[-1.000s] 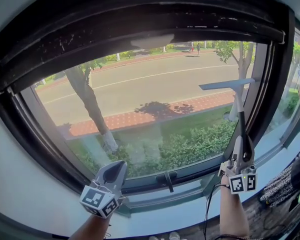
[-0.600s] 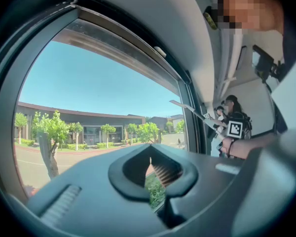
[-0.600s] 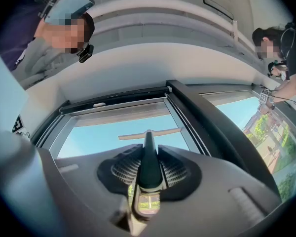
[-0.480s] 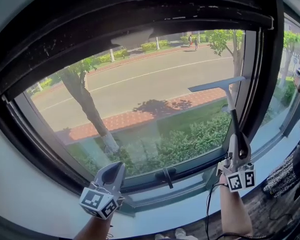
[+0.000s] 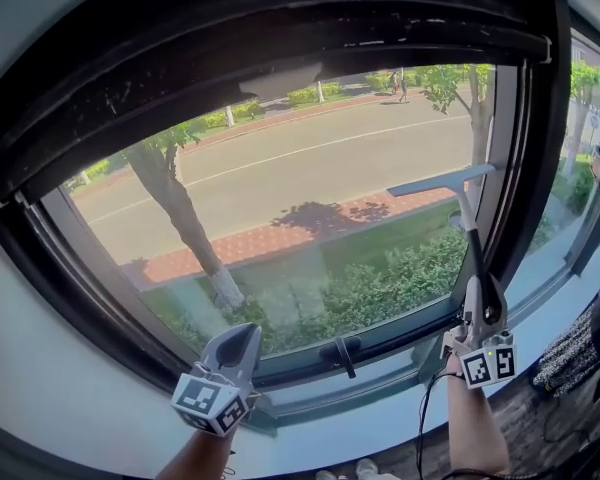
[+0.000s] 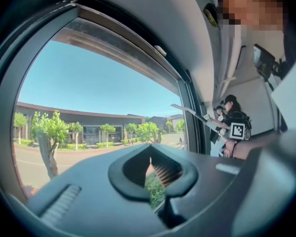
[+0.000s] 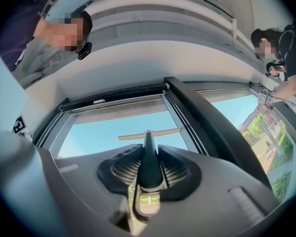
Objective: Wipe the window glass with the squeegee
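The squeegee (image 5: 442, 181) has a pale blade lying against the window glass (image 5: 310, 198) near its right frame, and a dark handle running down. My right gripper (image 5: 483, 296) is shut on that handle above the sill. In the right gripper view the handle sits between the jaws and the squeegee blade (image 7: 148, 134) crosses the pane overhead. My left gripper (image 5: 242, 334) hovers by the lower frame at the left, shut, with nothing in it. In the left gripper view my left gripper (image 6: 150, 149) points along the glass, with the squeegee (image 6: 187, 111) far off to the right.
A dark window handle (image 5: 342, 351) sticks out from the bottom frame between my grippers. A thick black mullion (image 5: 525, 168) bounds the pane on the right. The pale sill (image 5: 380, 408) runs below. Another person (image 7: 278, 48) works at the neighbouring window to the right.
The squeegee blade has slid a little lower on the glass beside the right frame, with my right gripper following. My left gripper has drifted slightly right.
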Demonstrator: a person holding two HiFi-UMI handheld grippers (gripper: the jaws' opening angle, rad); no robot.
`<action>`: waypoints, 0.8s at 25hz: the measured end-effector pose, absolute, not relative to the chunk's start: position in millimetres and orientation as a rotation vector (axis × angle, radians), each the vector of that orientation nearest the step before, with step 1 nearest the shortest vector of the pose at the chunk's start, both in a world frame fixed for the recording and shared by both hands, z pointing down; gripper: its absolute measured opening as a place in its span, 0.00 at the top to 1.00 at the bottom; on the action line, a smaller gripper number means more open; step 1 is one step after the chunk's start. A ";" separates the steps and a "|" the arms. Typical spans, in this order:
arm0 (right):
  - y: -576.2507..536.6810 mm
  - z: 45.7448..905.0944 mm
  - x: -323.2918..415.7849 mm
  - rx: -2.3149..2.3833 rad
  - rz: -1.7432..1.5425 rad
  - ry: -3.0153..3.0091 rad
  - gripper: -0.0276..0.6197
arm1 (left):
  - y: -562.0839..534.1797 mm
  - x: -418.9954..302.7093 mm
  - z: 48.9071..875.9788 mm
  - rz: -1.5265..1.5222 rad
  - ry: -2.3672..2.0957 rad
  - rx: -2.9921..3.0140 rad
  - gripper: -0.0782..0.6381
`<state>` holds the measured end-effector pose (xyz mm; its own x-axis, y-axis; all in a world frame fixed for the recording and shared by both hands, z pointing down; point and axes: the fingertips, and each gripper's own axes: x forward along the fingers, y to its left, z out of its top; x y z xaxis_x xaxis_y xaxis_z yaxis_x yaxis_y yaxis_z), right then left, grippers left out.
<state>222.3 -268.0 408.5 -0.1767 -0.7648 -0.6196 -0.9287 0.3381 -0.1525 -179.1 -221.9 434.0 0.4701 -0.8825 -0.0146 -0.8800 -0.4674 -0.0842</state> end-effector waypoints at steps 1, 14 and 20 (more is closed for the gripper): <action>-267.4 408.9 222.5 -1.481 0.346 1.995 0.81 | -222.1 -179.7 434.7 -0.046 1.576 -2.631 0.88; -266.3 426.2 222.5 -1.510 0.318 2.039 0.81 | -223.5 -196.3 430.0 0.017 1.632 -2.629 0.88; -264.7 436.2 225.4 -1.520 0.302 2.053 0.81 | -222.2 -184.1 431.4 0.004 1.599 -2.628 0.88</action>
<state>225.4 -264.7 436.2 -0.1987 -0.8056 -0.5581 -0.9321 0.3313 -0.1463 -184.1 -222.2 431.4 0.4603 -0.8870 -0.0364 -0.8872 -0.4582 -0.0542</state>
